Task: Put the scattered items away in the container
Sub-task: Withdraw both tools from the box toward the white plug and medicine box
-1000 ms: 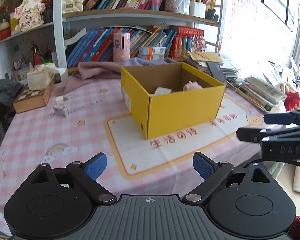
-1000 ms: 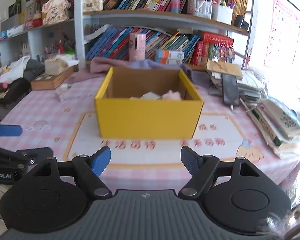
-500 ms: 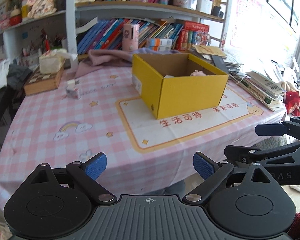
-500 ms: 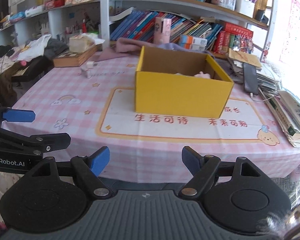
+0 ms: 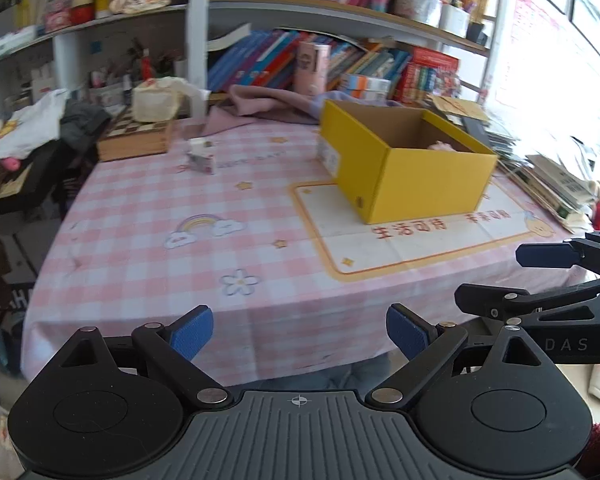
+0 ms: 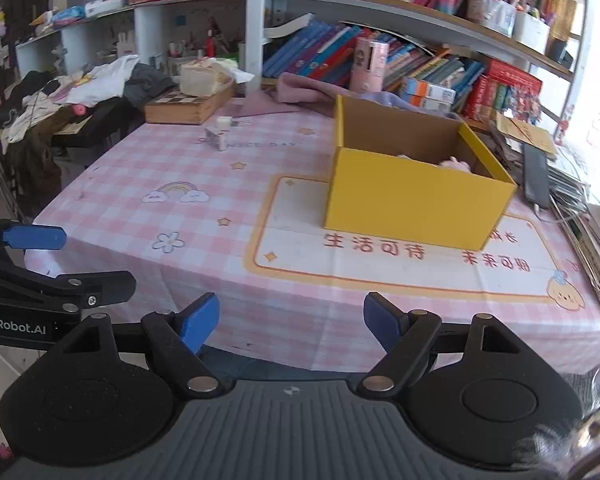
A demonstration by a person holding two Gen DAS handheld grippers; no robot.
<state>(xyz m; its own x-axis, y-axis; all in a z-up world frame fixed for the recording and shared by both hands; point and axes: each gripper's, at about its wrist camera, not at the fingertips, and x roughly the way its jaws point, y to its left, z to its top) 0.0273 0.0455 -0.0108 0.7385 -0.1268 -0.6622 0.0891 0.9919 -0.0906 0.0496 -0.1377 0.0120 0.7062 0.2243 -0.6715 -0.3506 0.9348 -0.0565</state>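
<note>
The near half of the checked tablecloth [image 6: 148, 240] lies bare — open passage. The yellow box [image 6: 416, 204] blocks the right side, its top open. Two small boxes [image 6: 218, 132] and a wooden chessboard case [image 6: 186, 108] crowd the far-left edge — books [image 6: 596, 240] line the right.

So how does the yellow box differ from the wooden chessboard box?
The yellow box is open on top, cardboard, with pink items inside; the wooden chessboard box is closed, flatter, with a tissue pack on top. The first stands on the printed mat, the second at the table's far edge. Both are rectangular.
</note>
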